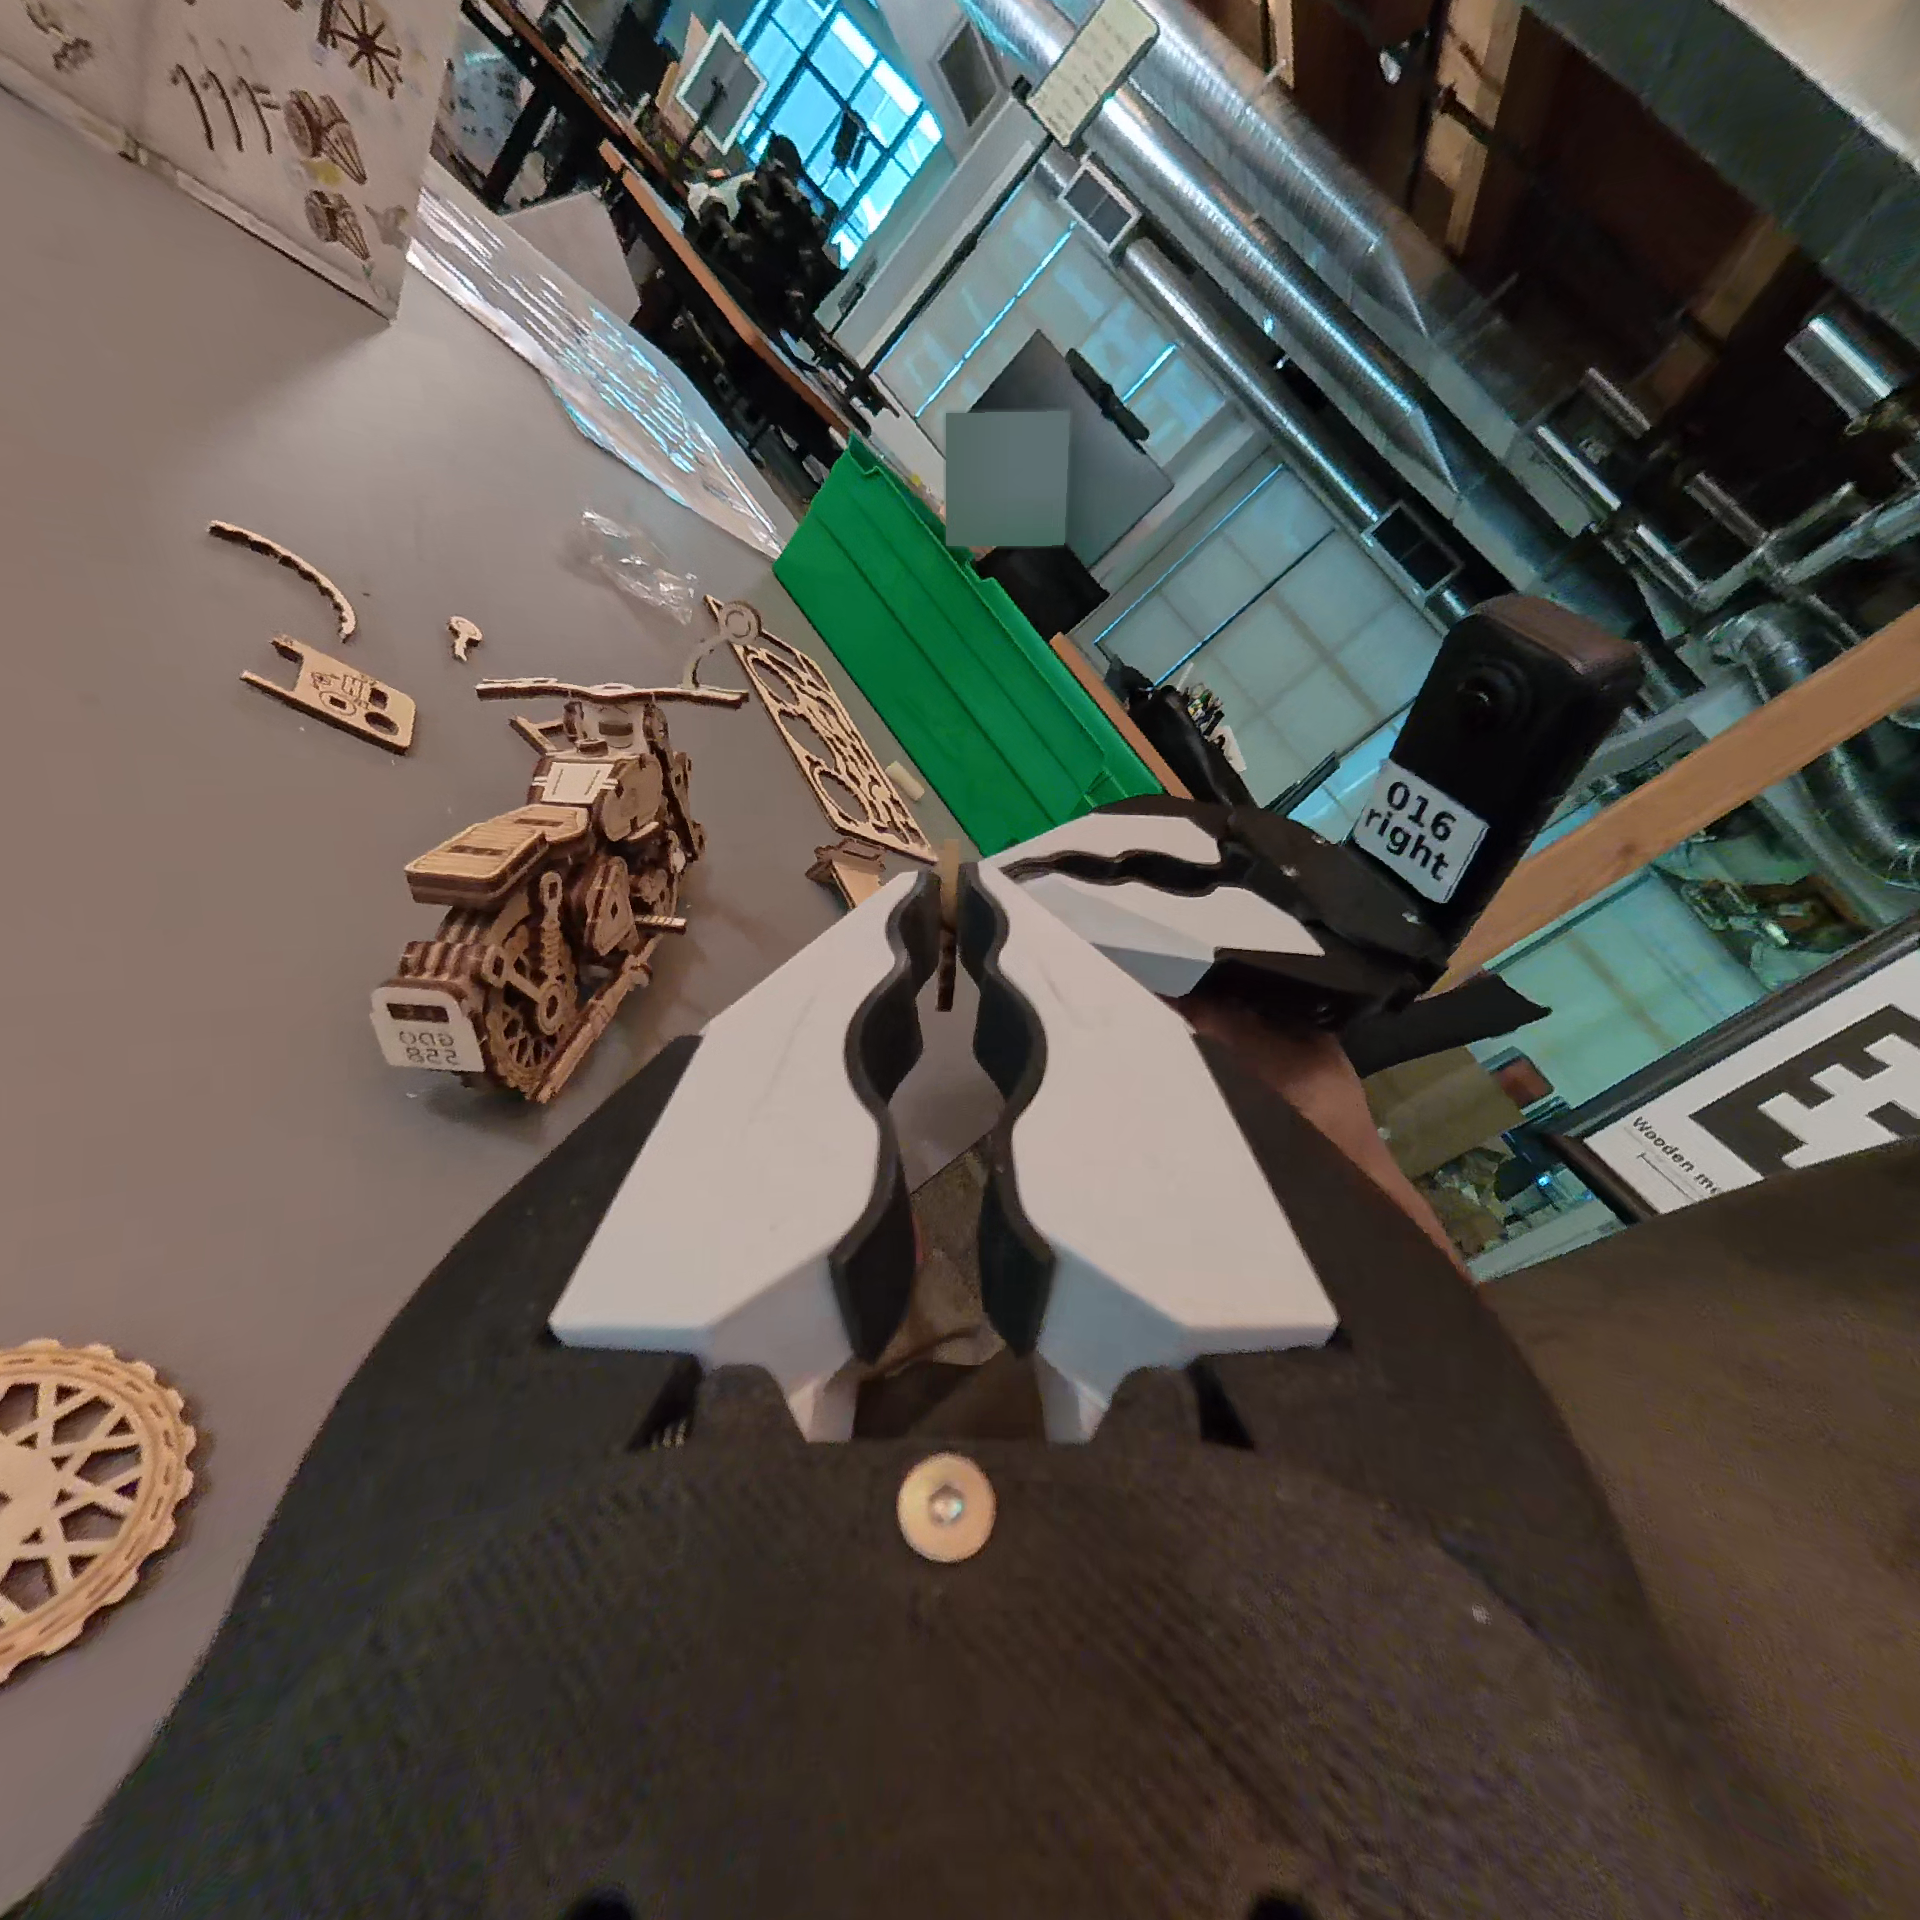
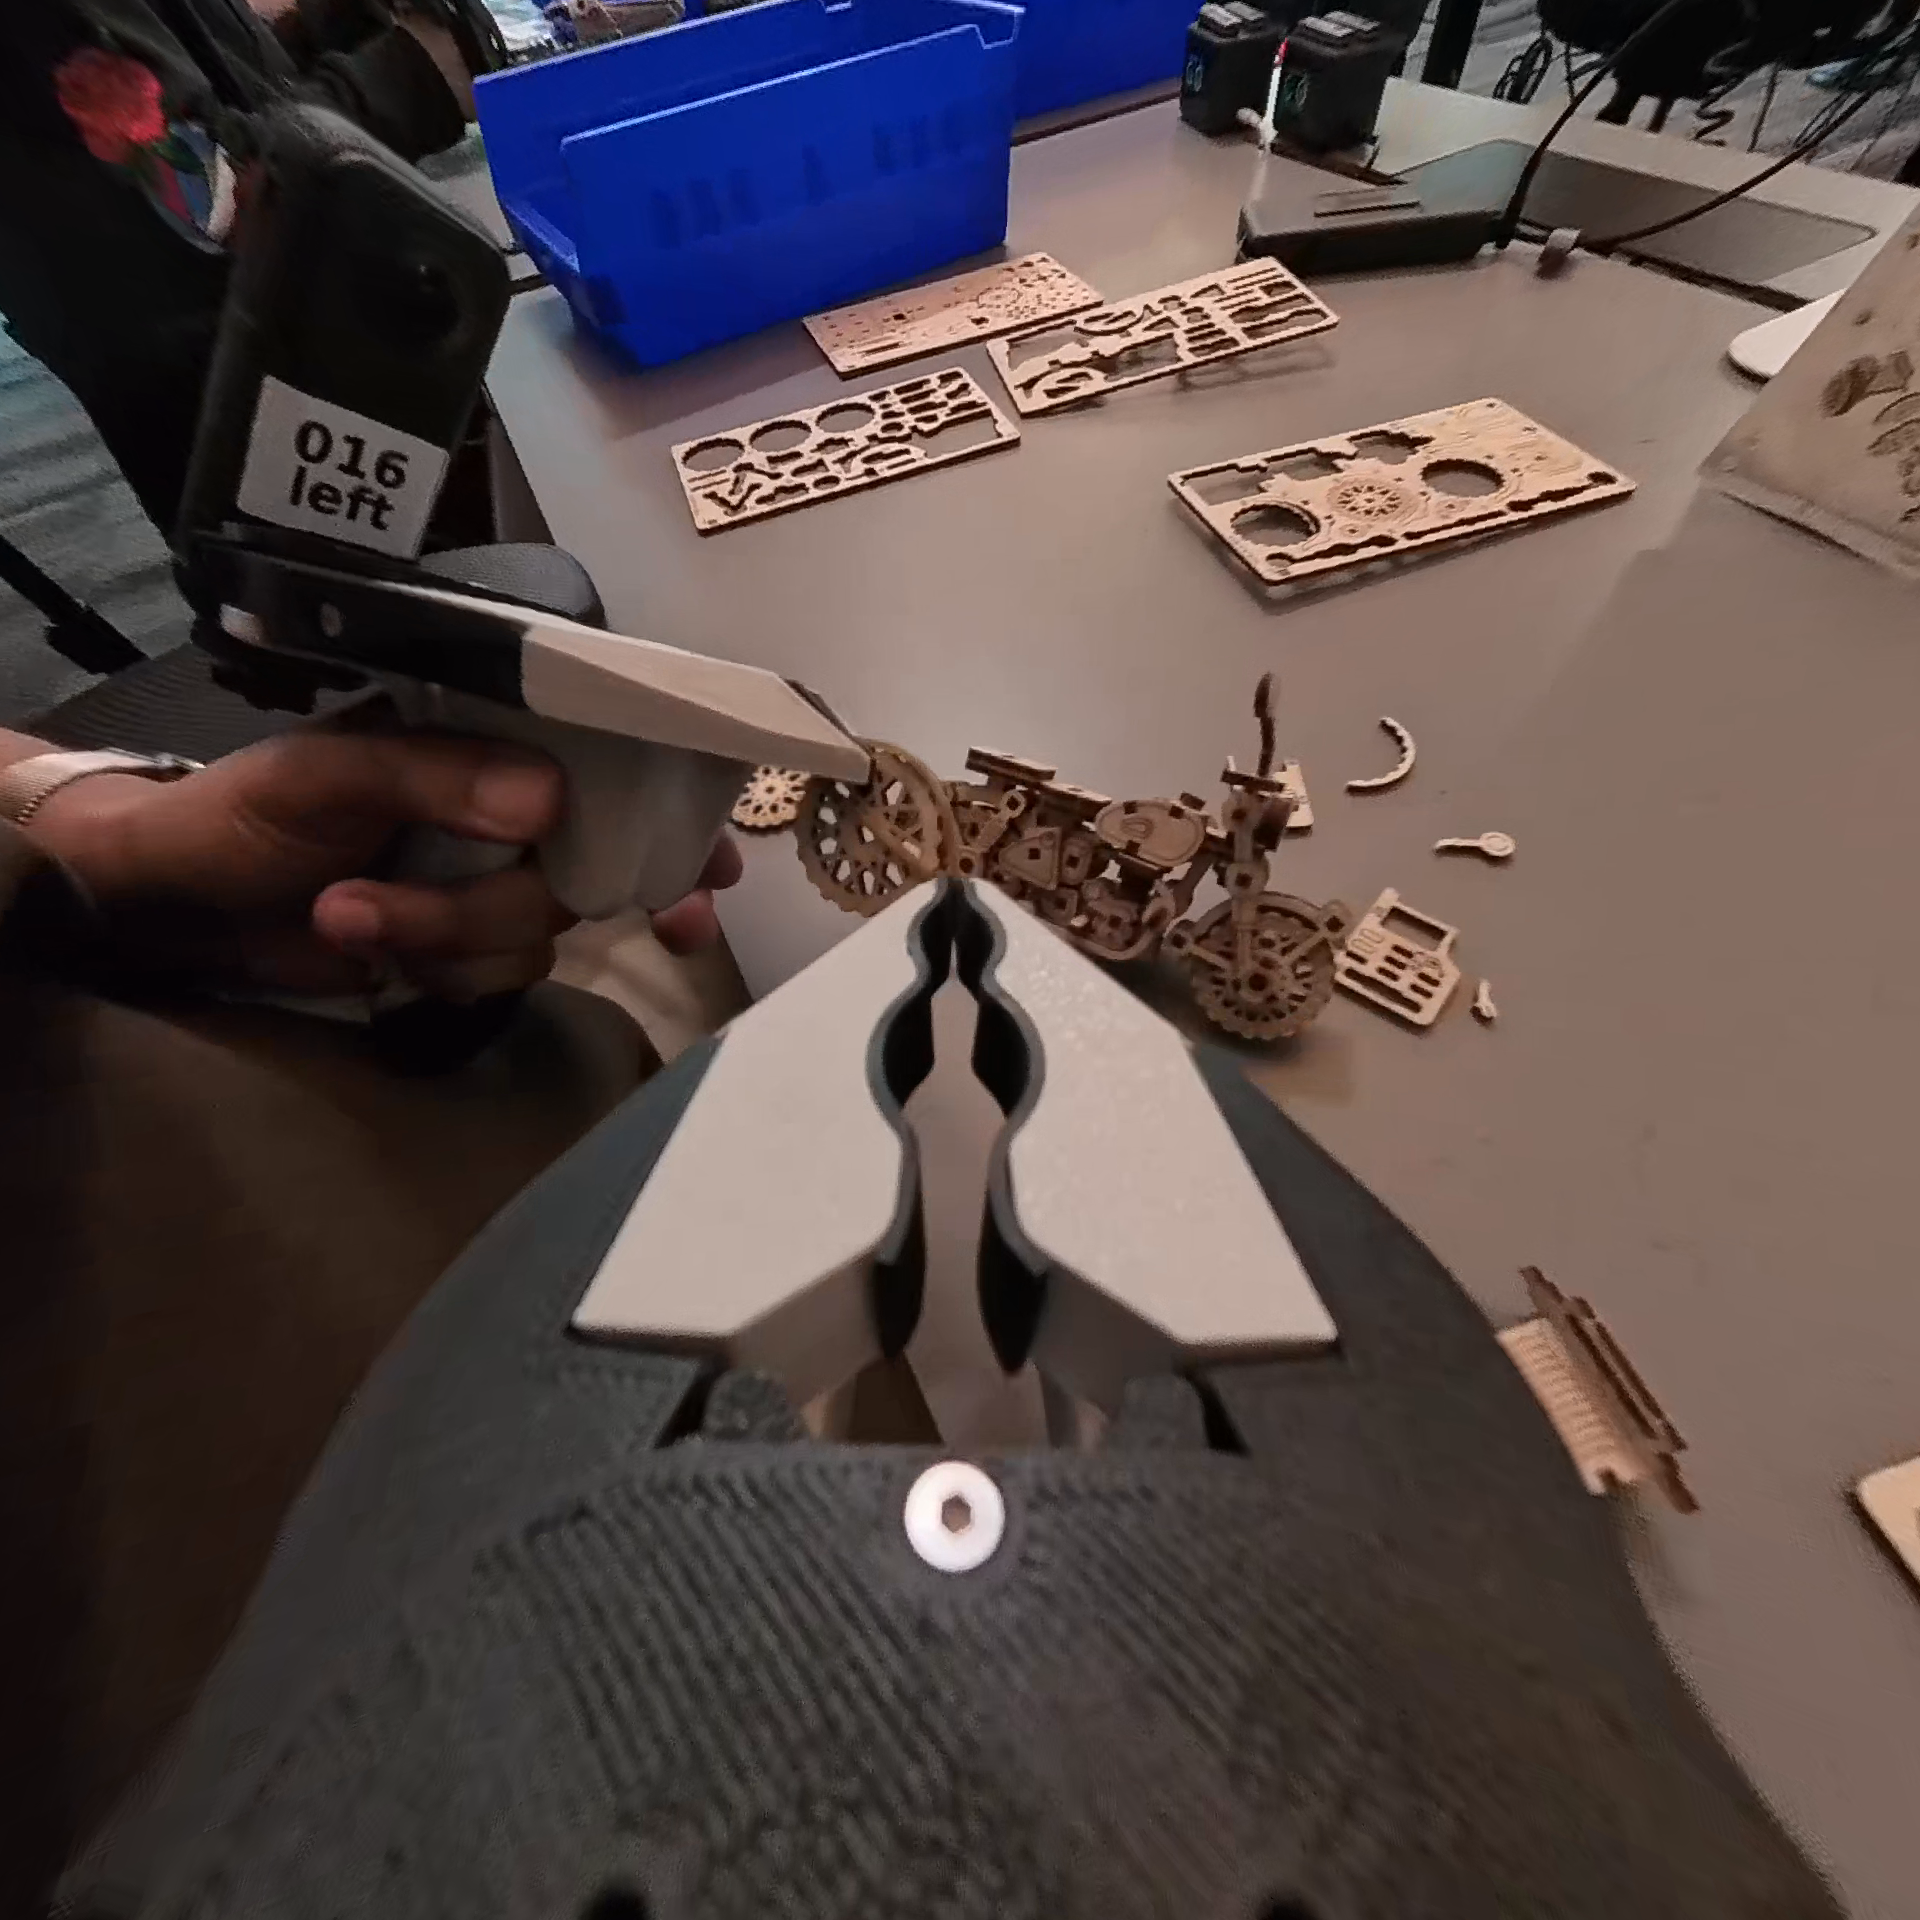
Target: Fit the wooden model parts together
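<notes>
- The wooden wheel (image 2: 902,821), a small spoked disc with a toothed rim, is up in the air above the grey worktop (image 2: 1558,1091), pinched at its rim by the left tool (image 2: 864,767), whose fingers are clamped on it.
- From the left wrist view the same wheel (image 1: 947,940) shows edge-on as a thin wooden sliver between the wavy black pads (image 1: 902,971) of that tool (image 1: 943,894).
- The right tool (image 2: 951,896) has its tips pressed together just below the wheel; whether they grip its lower rim or only touch it I cannot tell.
- In the left wrist view the right tool (image 1: 1029,860) sits tip to tip with the left one.
- A hand (image 2: 343,862) wraps the left tool's grey handle.
- The part-built wooden motorcycle (image 2: 1122,873) stands on the worktop behind the tools.
- Small loose pieces lie beside it: a curved strip (image 2: 1387,756), a flat slotted plate (image 2: 1397,954).
- Four punched-out wooden sheets (image 2: 1397,497) lie towards the far edge, near a blue bin (image 2: 769,177).
- Another toothed wheel (image 1: 73,1475) lies flat at the near edge.
</notes>
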A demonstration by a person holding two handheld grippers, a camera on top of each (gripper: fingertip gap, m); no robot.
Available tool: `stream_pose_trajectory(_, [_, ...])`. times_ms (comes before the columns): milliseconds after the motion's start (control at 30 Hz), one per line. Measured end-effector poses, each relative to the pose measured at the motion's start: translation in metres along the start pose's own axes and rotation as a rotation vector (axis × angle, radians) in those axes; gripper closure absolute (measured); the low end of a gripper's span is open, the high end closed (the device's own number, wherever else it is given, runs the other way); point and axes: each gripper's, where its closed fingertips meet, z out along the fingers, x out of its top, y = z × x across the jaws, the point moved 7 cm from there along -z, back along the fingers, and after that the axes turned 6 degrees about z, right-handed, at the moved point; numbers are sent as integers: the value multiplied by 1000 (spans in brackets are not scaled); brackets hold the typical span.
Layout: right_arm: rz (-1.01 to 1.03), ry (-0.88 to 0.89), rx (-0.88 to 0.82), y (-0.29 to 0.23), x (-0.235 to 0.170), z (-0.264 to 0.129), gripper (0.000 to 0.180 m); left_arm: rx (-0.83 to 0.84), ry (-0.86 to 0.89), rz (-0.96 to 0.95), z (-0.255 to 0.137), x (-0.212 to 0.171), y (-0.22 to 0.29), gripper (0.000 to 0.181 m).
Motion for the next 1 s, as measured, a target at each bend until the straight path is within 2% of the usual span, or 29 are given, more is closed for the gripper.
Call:
stream_pose_trajectory(433, [133, -52, 158, 1, -7, -2, 180, -57, 38, -101, 0, -1, -2, 177])
stream_pose_trajectory(467, [122, -112, 155, 1, -14, 0, 180, -87, 116, -133, -3, 8, -1, 177])
stream_pose_trajectory(533, [108, -177, 154, -1, -29, 8, 179, -55, 107, -90, -5, 19, -2, 177])
stream_pose_trajectory(600, [165, -102, 197, -2, -19, 4, 179, -9, 119, -32, -9, 21, -4, 177])
stream_pose_trajectory(700, [96, -15, 114, 9, -6, -5, 180, -5, 136, -82, -15, 24, -13, 177])
stream_pose_trajectory(800, [117, 135, 134, 9, 0, -8, 179, -27, 89, -50, -11, 23, -10, 177])
stream_pose_trajectory(900, [163, 236, 181, 5, 8, -8, 159, -43, 34, -10, -5, 16, -3, 177])
stream_pose_trajectory(1000, [150, 281, 178, -2, 12, -8, 149, -22, -10, 53, -1, 10, -1, 177])
